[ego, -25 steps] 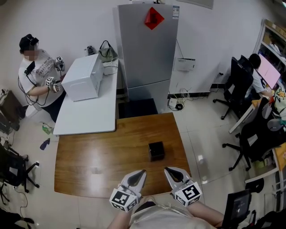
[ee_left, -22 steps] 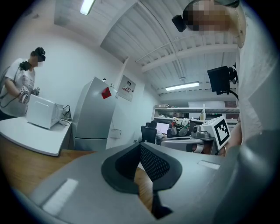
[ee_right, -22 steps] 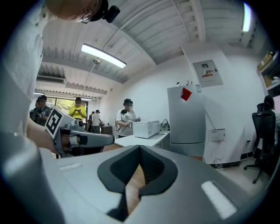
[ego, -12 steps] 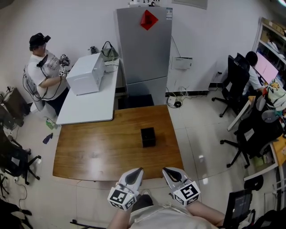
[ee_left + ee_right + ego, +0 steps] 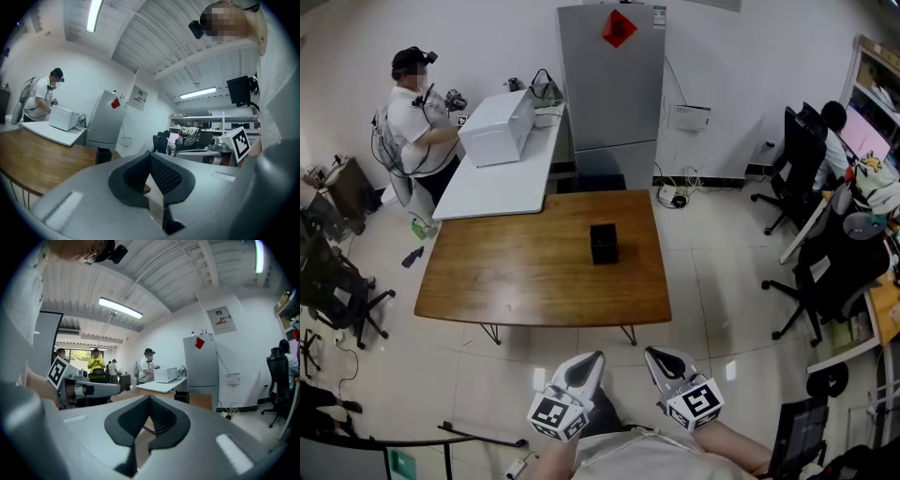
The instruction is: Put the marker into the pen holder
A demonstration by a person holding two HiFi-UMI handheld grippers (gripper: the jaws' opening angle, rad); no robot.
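The black pen holder stands upright on the wooden bench, a little right of the middle of the top and closer to its far edge than its near one, with bare wood all round it. Both claws are well apart from it, held close to the person's body over the tiled floor, short of the bench's near edge. The left claw has its jaws pressed together with nothing between them, and the right claw is closed the same way, also empty. The two sit side by side, tips pointing towards the bench, and the holder is ahead of them, more in line with the left one. From the left gripper view the holder shows just left of the jaws; from the right gripper view, just right of them. Beyond the wooden bench a white bench carries a white box-shaped appliance, where another person stands, beside a grey fridge.
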